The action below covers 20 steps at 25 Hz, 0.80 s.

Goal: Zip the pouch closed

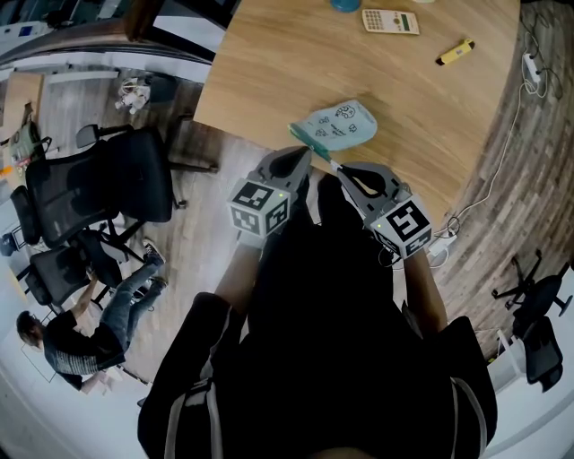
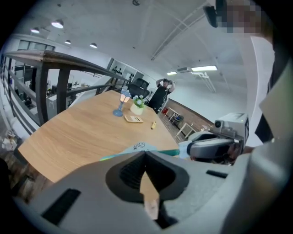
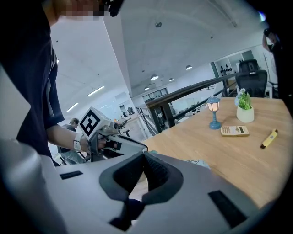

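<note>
A light blue pouch (image 1: 345, 124) with a green zipper edge (image 1: 314, 143) lies near the front edge of the wooden table (image 1: 296, 54). My left gripper (image 1: 303, 152) is shut, its tips on the middle of the zipper edge. My right gripper (image 1: 342, 168) is shut at the near end of the zipper, where a small pale pull tab sits. In the left gripper view the green edge (image 2: 114, 156) runs behind my shut tips (image 2: 145, 153) to the right gripper (image 2: 188, 148). The right gripper view shows its shut tips (image 3: 144, 154), the left gripper (image 3: 144, 148) and a bit of pouch (image 3: 198, 162).
A calculator (image 1: 390, 21) and a yellow marker (image 1: 456, 52) lie farther back on the table, with a small lamp (image 2: 120, 105) and a potted plant (image 2: 137, 107) beyond. Office chairs (image 1: 108, 188) and a seated person (image 1: 81, 341) are on the floor to the left. A cable (image 1: 502, 143) runs at the right.
</note>
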{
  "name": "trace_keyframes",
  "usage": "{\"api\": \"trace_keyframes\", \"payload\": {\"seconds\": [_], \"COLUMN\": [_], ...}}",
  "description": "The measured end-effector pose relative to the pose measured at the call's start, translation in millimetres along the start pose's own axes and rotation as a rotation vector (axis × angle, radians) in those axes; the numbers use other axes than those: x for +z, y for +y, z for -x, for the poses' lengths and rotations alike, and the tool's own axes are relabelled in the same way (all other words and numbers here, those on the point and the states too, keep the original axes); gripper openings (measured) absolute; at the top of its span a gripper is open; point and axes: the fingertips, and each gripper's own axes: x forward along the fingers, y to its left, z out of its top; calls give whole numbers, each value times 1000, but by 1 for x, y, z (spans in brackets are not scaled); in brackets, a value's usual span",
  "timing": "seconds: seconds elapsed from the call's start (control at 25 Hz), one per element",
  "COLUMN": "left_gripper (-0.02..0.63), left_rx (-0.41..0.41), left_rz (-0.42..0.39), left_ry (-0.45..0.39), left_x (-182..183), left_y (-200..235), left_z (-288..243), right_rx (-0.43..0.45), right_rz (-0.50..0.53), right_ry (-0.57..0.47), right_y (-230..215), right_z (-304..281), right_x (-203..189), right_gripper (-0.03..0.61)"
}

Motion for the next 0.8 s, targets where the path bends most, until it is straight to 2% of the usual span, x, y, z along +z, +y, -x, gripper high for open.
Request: {"api": "trace_keyframes", "payload": {"seconds": [0.52,0.64,0.8], "left_gripper": [2,2,2], "left_rx": [23,70,95], "left_rz": [0,-27,-12], "left_ry": [-11,0,-7], "left_x": [8,9,14], "left_y": [11,19,30], "left_z": [3,4,10], "right_rx": [2,6,2], "right_rz": [13,13,10], "right_ry": [-17,-23,-39], "right_y": [10,12,13], "right_z": [7,10,15], "right_x": [12,15,20], "right_gripper": [15,15,15]}}
